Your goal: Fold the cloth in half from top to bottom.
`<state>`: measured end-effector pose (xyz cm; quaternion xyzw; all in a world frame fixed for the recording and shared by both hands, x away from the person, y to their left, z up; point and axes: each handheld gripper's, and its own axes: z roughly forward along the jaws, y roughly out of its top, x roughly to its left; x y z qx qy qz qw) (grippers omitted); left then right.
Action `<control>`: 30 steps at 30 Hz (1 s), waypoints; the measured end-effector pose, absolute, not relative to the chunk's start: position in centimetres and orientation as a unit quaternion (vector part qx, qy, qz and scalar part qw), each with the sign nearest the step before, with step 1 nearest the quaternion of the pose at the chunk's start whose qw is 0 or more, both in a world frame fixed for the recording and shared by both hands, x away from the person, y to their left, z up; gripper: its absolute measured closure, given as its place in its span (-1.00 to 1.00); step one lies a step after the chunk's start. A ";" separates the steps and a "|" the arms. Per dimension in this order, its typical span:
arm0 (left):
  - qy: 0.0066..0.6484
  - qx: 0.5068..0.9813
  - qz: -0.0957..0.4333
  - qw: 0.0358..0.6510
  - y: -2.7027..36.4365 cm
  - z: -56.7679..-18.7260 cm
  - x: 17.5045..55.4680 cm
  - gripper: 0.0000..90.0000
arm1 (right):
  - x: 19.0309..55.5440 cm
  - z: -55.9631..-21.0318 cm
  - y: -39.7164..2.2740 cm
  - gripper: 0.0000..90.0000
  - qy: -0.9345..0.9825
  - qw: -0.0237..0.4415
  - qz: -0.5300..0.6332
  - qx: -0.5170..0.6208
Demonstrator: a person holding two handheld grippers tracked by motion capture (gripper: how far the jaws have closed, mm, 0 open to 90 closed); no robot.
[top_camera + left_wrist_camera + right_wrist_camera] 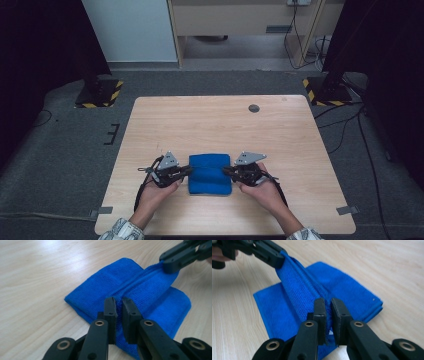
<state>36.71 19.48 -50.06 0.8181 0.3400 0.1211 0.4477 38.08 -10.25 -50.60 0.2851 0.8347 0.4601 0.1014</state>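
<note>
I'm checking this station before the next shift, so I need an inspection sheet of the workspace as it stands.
Surface: light wooden table, with a small dark round spot near the far edge.
Job's things: blue cloth, folded, lying near the person's edge, with a raised ridge of fabric across its middle.
Clutter: nothing seen.
Grippers: left tongs pinch one end of the ridge; right tongs pinch the other end.
Cables: one trails from each of the tongs; more cables lie on the floor at right.
Surroundings: grey carpet, two stand bases with yellow-black tape, wooden furniture behind.
</note>
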 end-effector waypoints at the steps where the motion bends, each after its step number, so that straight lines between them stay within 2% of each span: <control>1: 0.340 0.819 0.118 0.448 19.5 -50.2 36.7 0.81 | 38.0 -50.8 -10.3 0.83 0.836 0.101 0.458 0.285; 6: 0.342 0.820 0.107 0.446 19.5 -50.6 36.5 0.71 | 37.6 -51.1 -10.5 0.71 0.844 0.105 0.445 0.280; 11: 0.346 0.818 0.105 0.446 19.8 -50.8 35.9 0.44 | 37.1 -51.4 -10.8 0.59 0.845 0.097 0.443 0.284; 13: 0.347 0.816 0.100 0.450 20.1 -50.8 35.8 0.39 | 36.9 -51.5 -10.8 0.58 0.845 0.095 0.442 0.285; 30: 0.331 0.812 0.101 0.471 20.2 -49.7 34.3 0.29 | 35.6 -51.6 -11.0 0.47 0.848 0.079 0.443 0.281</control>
